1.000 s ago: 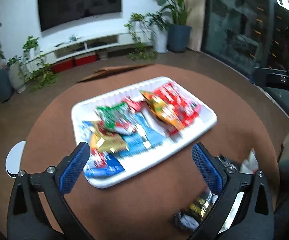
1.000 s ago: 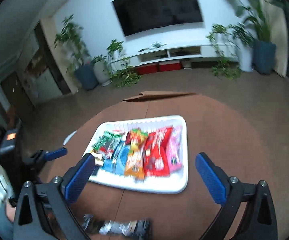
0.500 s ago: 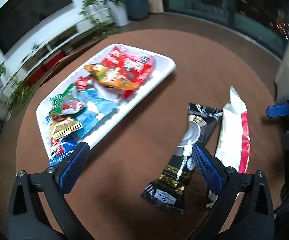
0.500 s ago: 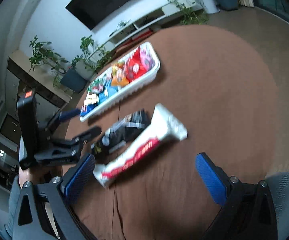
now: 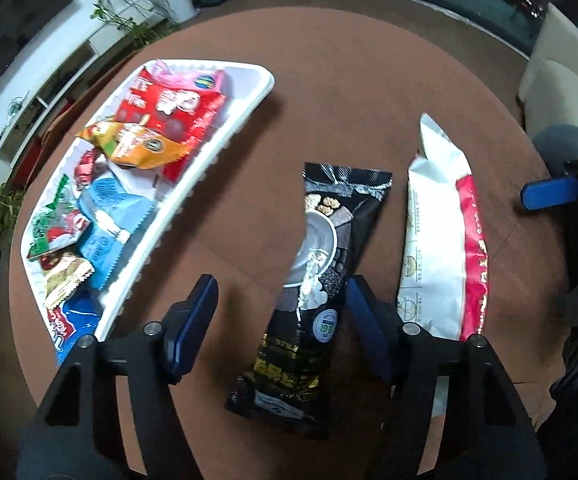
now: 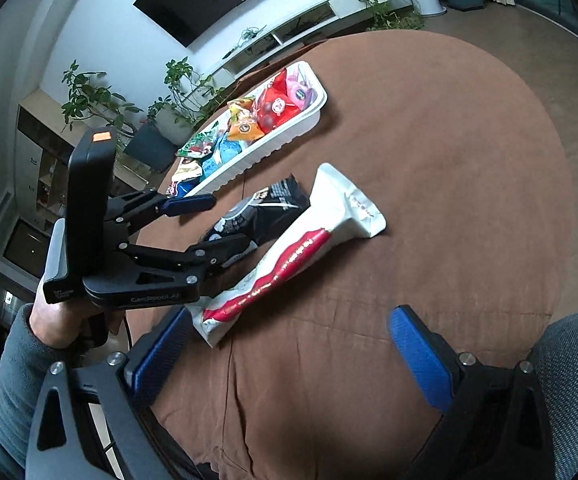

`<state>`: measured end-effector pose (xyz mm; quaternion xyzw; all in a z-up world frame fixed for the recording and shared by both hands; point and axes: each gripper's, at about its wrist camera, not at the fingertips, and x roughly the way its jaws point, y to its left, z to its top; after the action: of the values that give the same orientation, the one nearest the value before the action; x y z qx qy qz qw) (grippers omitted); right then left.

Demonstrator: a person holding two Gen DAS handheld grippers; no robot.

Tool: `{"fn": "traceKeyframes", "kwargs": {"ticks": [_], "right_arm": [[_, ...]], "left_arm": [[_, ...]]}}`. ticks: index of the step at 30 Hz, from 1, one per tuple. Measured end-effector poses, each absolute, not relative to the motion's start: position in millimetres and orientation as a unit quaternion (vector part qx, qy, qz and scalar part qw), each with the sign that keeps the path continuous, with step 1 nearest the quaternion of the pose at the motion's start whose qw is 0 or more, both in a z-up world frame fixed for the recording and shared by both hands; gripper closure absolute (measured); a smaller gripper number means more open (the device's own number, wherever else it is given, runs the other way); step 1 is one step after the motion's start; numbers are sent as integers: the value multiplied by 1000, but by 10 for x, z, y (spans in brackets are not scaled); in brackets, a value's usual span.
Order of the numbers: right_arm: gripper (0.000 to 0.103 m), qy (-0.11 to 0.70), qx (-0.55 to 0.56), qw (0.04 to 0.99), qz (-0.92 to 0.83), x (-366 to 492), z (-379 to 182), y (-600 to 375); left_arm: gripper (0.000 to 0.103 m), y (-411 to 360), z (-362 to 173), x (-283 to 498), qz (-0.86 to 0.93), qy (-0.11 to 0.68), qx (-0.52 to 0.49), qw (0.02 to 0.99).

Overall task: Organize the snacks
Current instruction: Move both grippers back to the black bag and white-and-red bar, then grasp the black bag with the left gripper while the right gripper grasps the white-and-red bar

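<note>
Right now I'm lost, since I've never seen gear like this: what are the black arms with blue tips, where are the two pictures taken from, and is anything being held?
Each is a hand-held claw with two blue-padded fingers; a person grips one per hand. A camera on each looks forward along its fingers. The left claw is open, around the lower part of a black packet lying on the brown table. The right claw is open, near one end of a white and red packet lying beside the black one. A white tray holds more snacks. Nothing is held.
</note>
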<state>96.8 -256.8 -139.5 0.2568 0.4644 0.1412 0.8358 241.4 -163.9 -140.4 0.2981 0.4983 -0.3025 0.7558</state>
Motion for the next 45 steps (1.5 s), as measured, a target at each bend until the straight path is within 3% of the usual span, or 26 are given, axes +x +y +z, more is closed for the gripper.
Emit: {"fn": "traceKeyframes", "kwargs": {"ticks": [3,5,9,15,28,33,38,42,45], "right_arm": [[1,465,256,836,137,986,-1414,-2584],[1,466,256,836,137,984,-1426,-2585],[1,470,252,835,136,970,-1458,-2580],[2,476,248,834,129,962,-1469,-2572],[2,503,232,823,130,1274,-1475,-2287],[9,515,208,821,129,1464,-1484,-2089],[17,515,161,829,144,1696,-1448,-1957],[18,501,66,847,164,1885,-1415,-1823],[19,533,28,835,134,1987,-1498,-1785]], "left_arm": [[39,-1652,-1471,2446,-302,510,298,748],[45,-1653,-1489,2469,-307,518,288,745],[66,-1672,-1510,2528,-316,534,268,737],[78,-1678,-1534,2578,-309,540,263,738],[80,-845,-1566,2411,-250,537,105,799],[80,-709,-1564,2270,-239,533,67,809],[80,-532,-1603,2041,-230,520,3,823],[80,-407,-1592,1759,-222,509,-42,831],[80,-385,-1581,1645,-214,504,-54,835]]}}
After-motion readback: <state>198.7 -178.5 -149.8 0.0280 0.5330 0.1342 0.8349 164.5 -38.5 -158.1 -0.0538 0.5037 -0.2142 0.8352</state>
